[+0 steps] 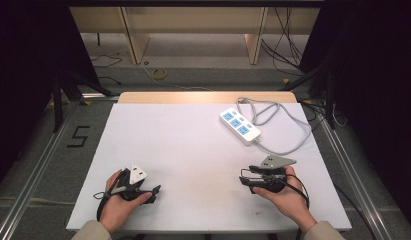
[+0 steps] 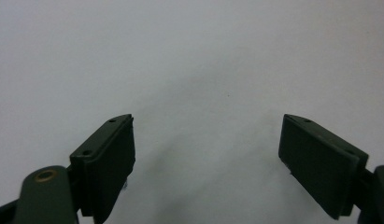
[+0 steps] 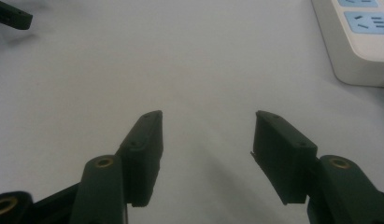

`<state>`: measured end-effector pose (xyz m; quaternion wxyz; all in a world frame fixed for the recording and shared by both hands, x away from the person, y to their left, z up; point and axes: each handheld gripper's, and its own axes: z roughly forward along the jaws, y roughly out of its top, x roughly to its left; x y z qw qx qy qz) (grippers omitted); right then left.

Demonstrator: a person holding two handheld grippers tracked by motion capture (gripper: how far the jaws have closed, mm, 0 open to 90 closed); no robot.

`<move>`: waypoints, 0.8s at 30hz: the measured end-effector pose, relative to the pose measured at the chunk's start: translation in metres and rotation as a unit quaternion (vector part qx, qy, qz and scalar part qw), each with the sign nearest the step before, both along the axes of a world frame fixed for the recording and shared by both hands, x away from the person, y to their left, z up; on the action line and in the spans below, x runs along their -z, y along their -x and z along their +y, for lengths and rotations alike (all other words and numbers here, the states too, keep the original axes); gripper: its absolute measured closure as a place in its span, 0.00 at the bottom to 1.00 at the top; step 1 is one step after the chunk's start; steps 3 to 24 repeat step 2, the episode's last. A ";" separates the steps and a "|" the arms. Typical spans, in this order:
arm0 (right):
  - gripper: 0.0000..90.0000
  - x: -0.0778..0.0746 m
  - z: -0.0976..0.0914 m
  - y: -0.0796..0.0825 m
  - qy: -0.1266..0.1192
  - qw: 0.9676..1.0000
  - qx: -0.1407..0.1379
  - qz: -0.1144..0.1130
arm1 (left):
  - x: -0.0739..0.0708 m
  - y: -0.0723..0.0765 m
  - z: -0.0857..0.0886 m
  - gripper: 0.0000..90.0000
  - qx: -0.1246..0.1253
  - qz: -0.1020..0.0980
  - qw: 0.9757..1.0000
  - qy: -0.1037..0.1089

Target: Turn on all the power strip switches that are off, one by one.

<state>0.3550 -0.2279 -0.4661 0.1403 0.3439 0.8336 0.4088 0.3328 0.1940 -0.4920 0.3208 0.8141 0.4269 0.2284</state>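
Observation:
A white power strip [image 1: 239, 125] with blue sockets lies on the white table sheet [image 1: 193, 150] at the back right, its grey cable [image 1: 288, 125] looped behind and beside it. My left gripper [image 1: 152, 193] rests low near the front left, jaws pointing right; in its own view it [image 2: 207, 117] stands open over bare sheet. My right gripper [image 1: 243, 180] sits near the front right, jaws pointing left and open [image 3: 208, 113], nothing between them. The power strip [image 3: 362, 37] shows at the upper right of the right gripper view, apart from the jaws.
A tip of the other gripper [image 3: 12, 16] shows at the top left of the right gripper view. Bare sheet spans the table's middle. A wooden table edge [image 1: 208, 96] runs along the back, with floor cables and dark stands beyond.

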 end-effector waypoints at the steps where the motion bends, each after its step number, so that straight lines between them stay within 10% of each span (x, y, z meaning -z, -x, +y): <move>1: 0.48 0.001 -0.001 0.001 0.000 1.000 -0.001 0.002 | 0.000 0.000 0.000 0.21 -0.001 0.002 1.000 0.000; 24: 0.47 0.002 -0.002 0.002 -0.001 1.000 -0.001 0.002 | 0.000 0.000 0.000 0.20 0.000 0.000 1.000 0.001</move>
